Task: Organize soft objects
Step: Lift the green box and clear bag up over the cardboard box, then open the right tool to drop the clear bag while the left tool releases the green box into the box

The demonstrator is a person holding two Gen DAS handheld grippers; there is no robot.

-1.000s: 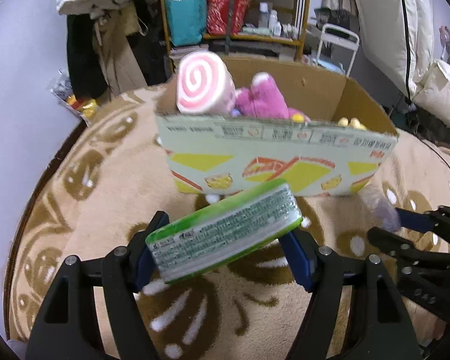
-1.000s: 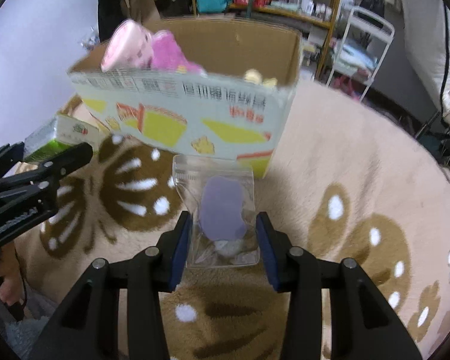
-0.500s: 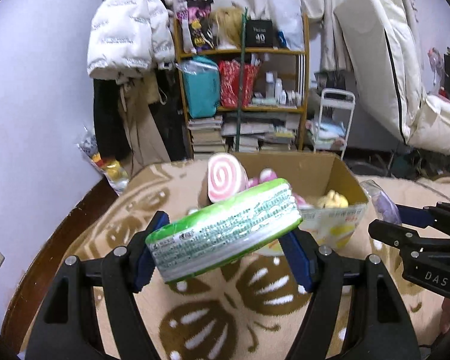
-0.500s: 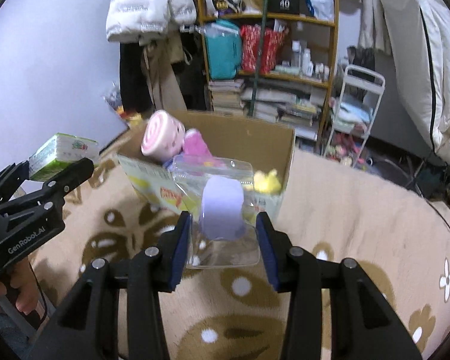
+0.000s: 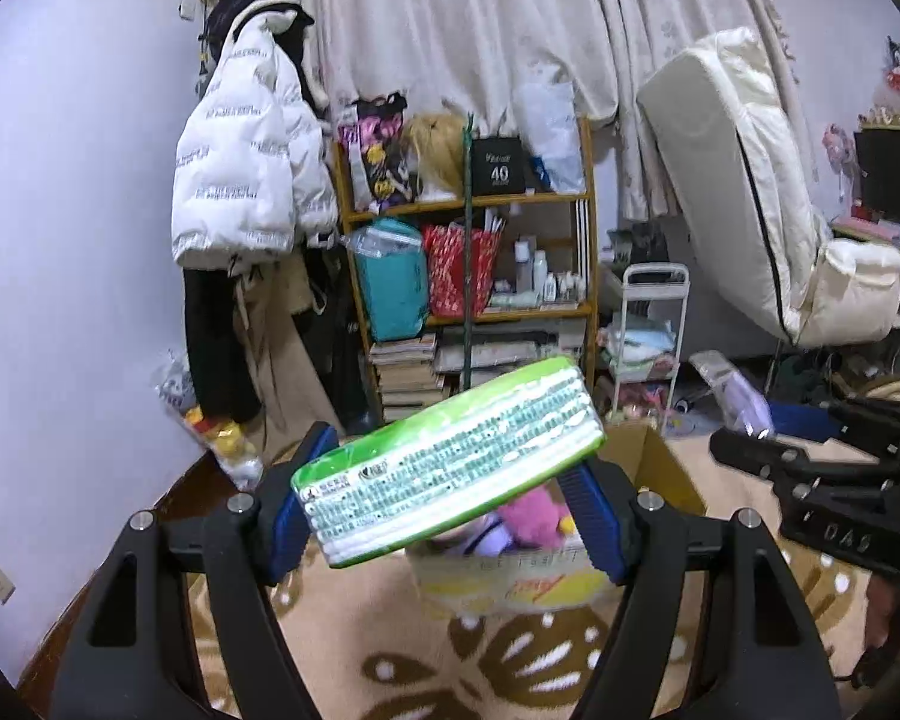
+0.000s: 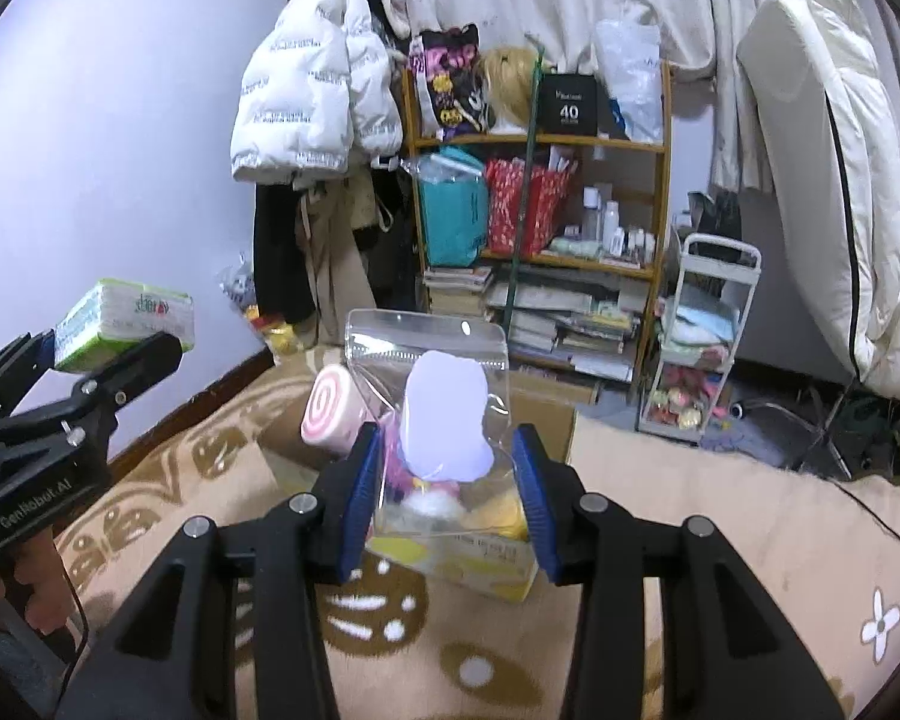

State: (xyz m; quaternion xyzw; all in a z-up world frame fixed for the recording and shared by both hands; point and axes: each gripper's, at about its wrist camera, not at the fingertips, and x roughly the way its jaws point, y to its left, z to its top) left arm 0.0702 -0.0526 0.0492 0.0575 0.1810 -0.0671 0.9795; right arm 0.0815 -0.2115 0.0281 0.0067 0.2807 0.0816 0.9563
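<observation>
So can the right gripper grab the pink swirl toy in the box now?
Probably not yet. The right gripper is shut on a clear bag, so its jaws are full, though the swirl toy sits uncovered in the open box.

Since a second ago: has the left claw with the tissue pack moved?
Yes. The left claw, shut on the tissue pack, has risen: the cardboard box now sits low behind the pack, with the bookshelf in view.

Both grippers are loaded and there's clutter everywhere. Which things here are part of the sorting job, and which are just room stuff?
Job:
- tissue pack in left gripper
- clear pouch in right gripper
- cardboard box
- swirl plush and pink plush in the box

Lying about:
- white jacket
- shelf
- cart
- mattress
</observation>
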